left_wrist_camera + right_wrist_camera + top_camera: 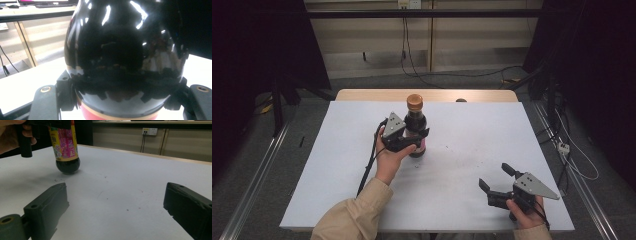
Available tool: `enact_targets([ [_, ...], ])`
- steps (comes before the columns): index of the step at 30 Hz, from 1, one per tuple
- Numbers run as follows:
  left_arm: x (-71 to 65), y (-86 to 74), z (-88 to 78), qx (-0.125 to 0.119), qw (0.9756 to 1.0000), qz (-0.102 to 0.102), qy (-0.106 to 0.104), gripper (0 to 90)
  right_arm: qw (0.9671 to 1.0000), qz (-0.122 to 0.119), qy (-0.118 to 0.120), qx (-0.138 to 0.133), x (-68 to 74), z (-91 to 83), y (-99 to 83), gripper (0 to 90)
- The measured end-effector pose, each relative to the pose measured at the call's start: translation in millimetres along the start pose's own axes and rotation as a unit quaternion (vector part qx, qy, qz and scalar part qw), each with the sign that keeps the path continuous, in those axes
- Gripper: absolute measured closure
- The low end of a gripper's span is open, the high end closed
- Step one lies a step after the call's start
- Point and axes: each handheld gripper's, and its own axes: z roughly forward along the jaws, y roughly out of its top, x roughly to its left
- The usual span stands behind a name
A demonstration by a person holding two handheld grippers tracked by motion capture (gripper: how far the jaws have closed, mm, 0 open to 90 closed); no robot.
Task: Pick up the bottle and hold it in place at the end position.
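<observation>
High view: the left gripper point(413, 141) is clamped on the bottle point(415, 120) mid-table point(462, 200); the right gripper point(495, 177), jaws apart, sits well off.

Left gripper view: the bottle point(125, 55) sits between both jaws.

Right gripper view: the bottle point(65, 147) is far ahead, left, past the right gripper point(116, 202).

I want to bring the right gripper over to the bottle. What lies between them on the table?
Nothing but bare white table with faint specks; the right gripper view shows it clear from its open jaws to the bottle, held by the left gripper.
</observation>
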Motion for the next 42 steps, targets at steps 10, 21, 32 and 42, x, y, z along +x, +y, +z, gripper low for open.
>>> enact_targets([
  [10,-1.8,0.2,15.2,0.004,1.0000,0.003,-0.008,30.4,1.0000,-0.003,0.002,0.001,0.7,0.7,-0.2,4.7],
  [21,-5.6,-0.1,29.1,0.011,0.9997,0.012,-0.020,30.4,1.0000,-0.002,0.004,0.000,-0.9,0.1,0.0,4.7],
  [32,-5.6,-0.9,31.4,0.007,0.9997,0.008,-0.022,30.4,1.0000,-0.002,0.004,0.001,-0.9,0.7,-0.1,4.7],
  [42,-9.3,-2.1,34.4,0.003,0.9991,0.009,-0.040,30.2,1.0000,-0.002,0.007,0.002,-0.6,0.9,-0.4,4.7],
])
